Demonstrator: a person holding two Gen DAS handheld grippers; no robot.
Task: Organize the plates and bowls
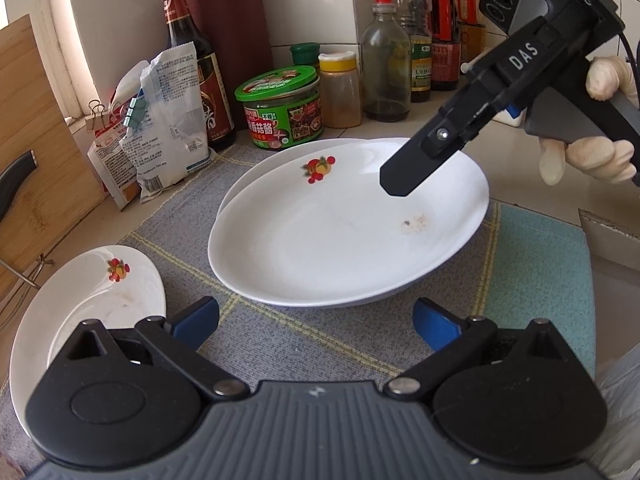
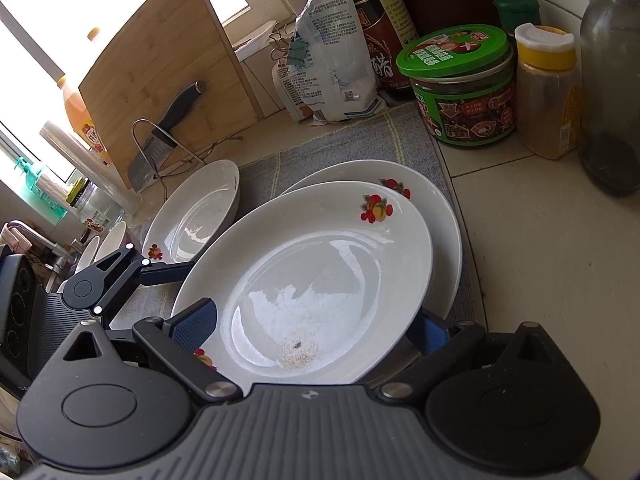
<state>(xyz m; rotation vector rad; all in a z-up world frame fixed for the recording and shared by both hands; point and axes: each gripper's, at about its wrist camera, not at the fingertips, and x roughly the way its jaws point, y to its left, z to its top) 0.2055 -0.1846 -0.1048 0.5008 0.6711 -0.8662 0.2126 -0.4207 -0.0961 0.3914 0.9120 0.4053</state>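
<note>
Left wrist view: the left gripper (image 1: 316, 322) hangs with its blue-padded fingers (image 1: 196, 316) spread wide and holding nothing, just short of the near rim of two stacked plates (image 1: 320, 252) at the middle of the grey checked mat (image 1: 280, 332); a third plate (image 1: 80, 300) lies apart at the mat's left edge. From the right, the right gripper (image 1: 400, 178) reaches in over the far right rim of the top plate, steered by a gloved hand (image 1: 596, 152). In the right wrist view, the right gripper (image 2: 316, 328) has its fingers (image 2: 196, 320) straddling the rim of the top plate (image 2: 312, 280), one pad over the inside, the other tucked under the edge; whether they are pinching the rim or merely bracketing it cannot be told. The top plate sits slightly off-centre on the lower plate (image 2: 444, 232), with a speck of residue in its well. A green-lidded jar (image 2: 464, 92), a spice shaker (image 2: 548, 92) and bottles crowd the counter's back edge, and a cutting board (image 2: 160, 72) leans at the far left. Judged from this, the step is seating or gripping the top plate; doing it well likely means a firm bite on the rim, a level carry, and clearing the jars behind.
</note>
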